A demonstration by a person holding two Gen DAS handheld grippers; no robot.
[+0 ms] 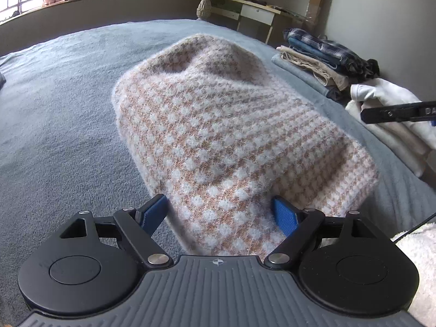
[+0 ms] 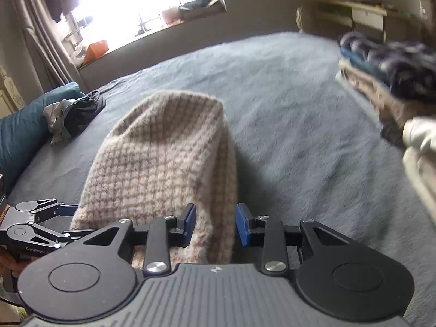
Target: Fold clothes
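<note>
- Sweater (image 1: 218, 125), fuzzy pink-and-white check knit, lies folded into a long strip on the grey-blue bed blanket (image 1: 60, 103).
- Long axis runs straight away from my left gripper (image 1: 220, 214): near end between its fingers, far end rounded and humped toward the desk (image 1: 245, 8).
- L fingers spread wide, blue pads (image 1: 284, 215) either side of the near end, not pressing it.
- R gripper (image 2: 215, 226) fingers narrow; sweater's near right edge sits between them. Can't tell if the pads touch it, view is blurred.
- Writing: "Gen Robot" partly readable on the left gripper in the R view; "DA" on the black part at the L view's right edge.
- Folded clothes stack (image 1: 327, 54), plaid on top, lies right of the sweater, apart from it.
</note>
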